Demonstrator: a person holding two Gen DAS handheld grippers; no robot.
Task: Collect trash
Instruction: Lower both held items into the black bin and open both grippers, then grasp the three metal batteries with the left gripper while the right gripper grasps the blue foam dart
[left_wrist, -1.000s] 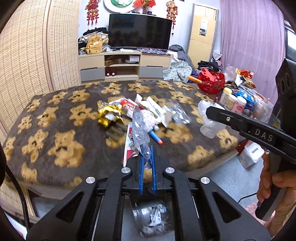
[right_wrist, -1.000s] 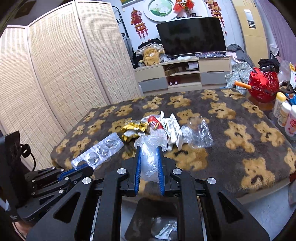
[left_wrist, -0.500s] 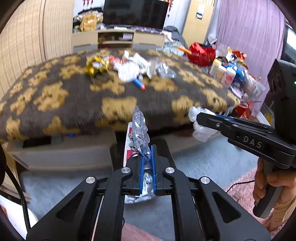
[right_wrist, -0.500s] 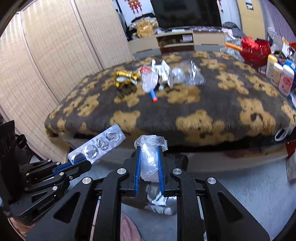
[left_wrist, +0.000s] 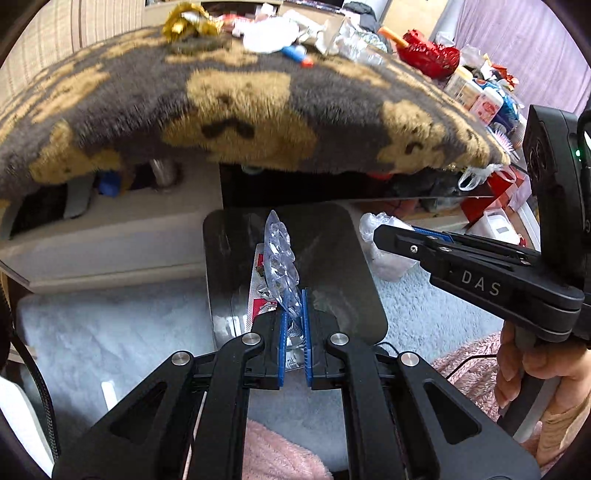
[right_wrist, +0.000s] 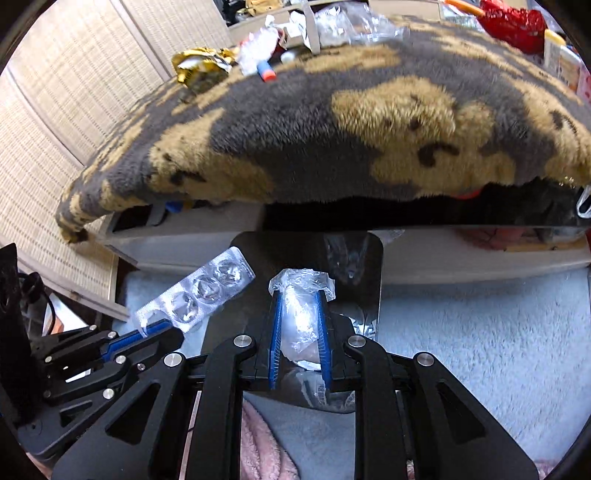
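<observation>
Left wrist view: left gripper (left_wrist: 294, 306), 2 blue pads clamped on an empty clear blister pack (left_wrist: 280, 258) that stands on edge above the open mouth of a black trash bin (left_wrist: 354, 266). Bin sits on a pale grey carpet (left_wrist: 110, 332), just in front of a low table draped with a grey bear-print blanket (left_wrist: 240, 96). Red-and-white wrapper (left_wrist: 260, 291) lies inside the bin.

Right gripper (left_wrist: 376, 236), seen from the side at right, held by a hand (left_wrist: 532, 373); crumpled clear plastic (left_wrist: 384, 251) sits at its tip, beside the bin's right rim.

Right wrist view: right gripper (right_wrist: 298, 299), jaws just opening slightly, pads touching the clear plastic wad (right_wrist: 301, 306) between them, over the bin (right_wrist: 369, 266). Blister pack (right_wrist: 199, 295) shows 3 emptied pockets, held at lower left.

Remaining trash on the blanket top: gold foil wrapper (right_wrist: 201, 68), blue-and-orange item (right_wrist: 264, 72), white and clear wrappers (right_wrist: 332, 26). Red bag (left_wrist: 430, 55) and bottles (left_wrist: 476, 96) at far right. Pink fabric (left_wrist: 273, 454) below the grippers.
</observation>
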